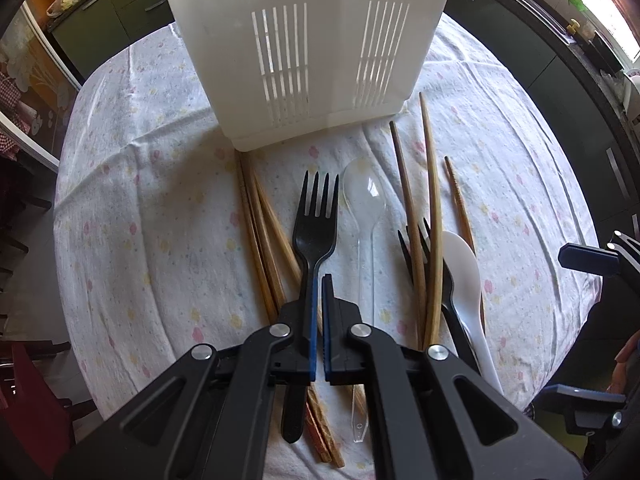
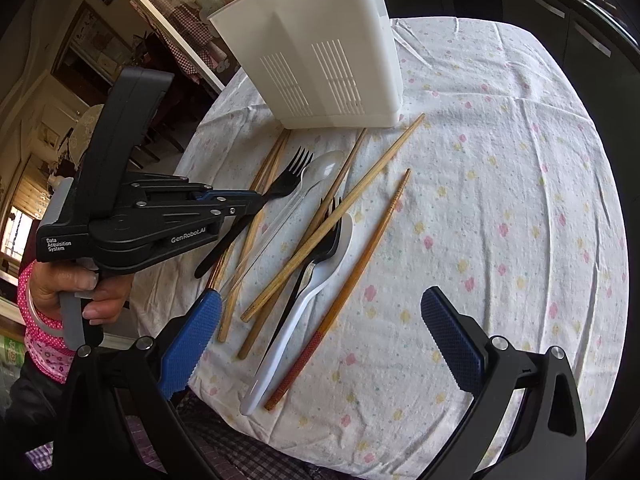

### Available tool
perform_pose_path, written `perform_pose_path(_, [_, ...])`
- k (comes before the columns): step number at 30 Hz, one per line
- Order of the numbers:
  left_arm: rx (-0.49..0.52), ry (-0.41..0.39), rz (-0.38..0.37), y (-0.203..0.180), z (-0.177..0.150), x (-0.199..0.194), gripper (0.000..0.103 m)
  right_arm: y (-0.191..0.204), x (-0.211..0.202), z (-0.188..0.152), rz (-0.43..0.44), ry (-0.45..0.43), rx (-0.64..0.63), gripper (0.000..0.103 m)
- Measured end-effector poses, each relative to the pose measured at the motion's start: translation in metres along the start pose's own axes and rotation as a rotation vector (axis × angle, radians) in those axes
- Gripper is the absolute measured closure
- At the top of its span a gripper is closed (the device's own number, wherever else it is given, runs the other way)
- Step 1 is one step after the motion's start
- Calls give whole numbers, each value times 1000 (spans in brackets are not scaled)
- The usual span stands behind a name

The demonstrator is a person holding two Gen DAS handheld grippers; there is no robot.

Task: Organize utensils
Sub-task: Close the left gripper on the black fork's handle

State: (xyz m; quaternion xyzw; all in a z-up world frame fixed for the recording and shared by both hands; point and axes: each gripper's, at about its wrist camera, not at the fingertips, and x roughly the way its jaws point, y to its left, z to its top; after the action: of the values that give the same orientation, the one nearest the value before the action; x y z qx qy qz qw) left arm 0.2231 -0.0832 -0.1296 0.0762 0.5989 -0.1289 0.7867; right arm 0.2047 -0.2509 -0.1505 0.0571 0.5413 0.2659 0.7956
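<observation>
My left gripper is shut on the handle of a black plastic fork, tines pointing toward the white slotted utensil holder. The right wrist view shows that same gripper holding the fork just above the cloth. Beside it lie a clear plastic spoon, a second black fork, a white spoon and several wooden chopsticks. My right gripper stands open over the table's near edge, nothing between its blue pads.
A floral tablecloth covers the round table. The utensil holder stands at the far side. A person's hand in a pink sleeve grips the left tool. Dark cabinets ring the room; a red chair sits lower left.
</observation>
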Motion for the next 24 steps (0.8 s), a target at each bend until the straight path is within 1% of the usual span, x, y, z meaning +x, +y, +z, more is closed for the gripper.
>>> perform_pose_path(5, [19,3,3,-5,6,3,101,1,-5,-1,-22,-7,-8,4])
perform_pose_path(8, [21,43,1,-9,8,10,101,0,-6,-2,-21,-9,-9,4])
perform_pose_path(11, [12,17,31,-8,9,6,100,1,-7,-3,-12,-5,-15,4])
perform_pose_path(13, [1,-2,35,-5,11,1,94,2,-7,-5,-11,-2,-20,4])
perform_pose_path(15, [0,-16,47,-4,13,-3,74,4,-6,-6,-9,2,-24,4])
perform_pose_path(16, [3,-23,56,-3,13,-4,72,4,-6,-6,-8,2,-25,4])
perform_pose_path(21, [16,5,66,-4,16,5,73,5,-6,-5,-5,2,-26,4])
perform_pose_path(22, [20,12,62,-5,16,7,75,5,-6,-5,-5,2,-26,4])
perform_pose_path(23, [24,21,56,-5,16,9,81,5,-7,-5,-5,2,-26,4])
perform_pose_path(24, [27,28,49,-5,15,10,84,4,-7,-5,-5,2,-27,4])
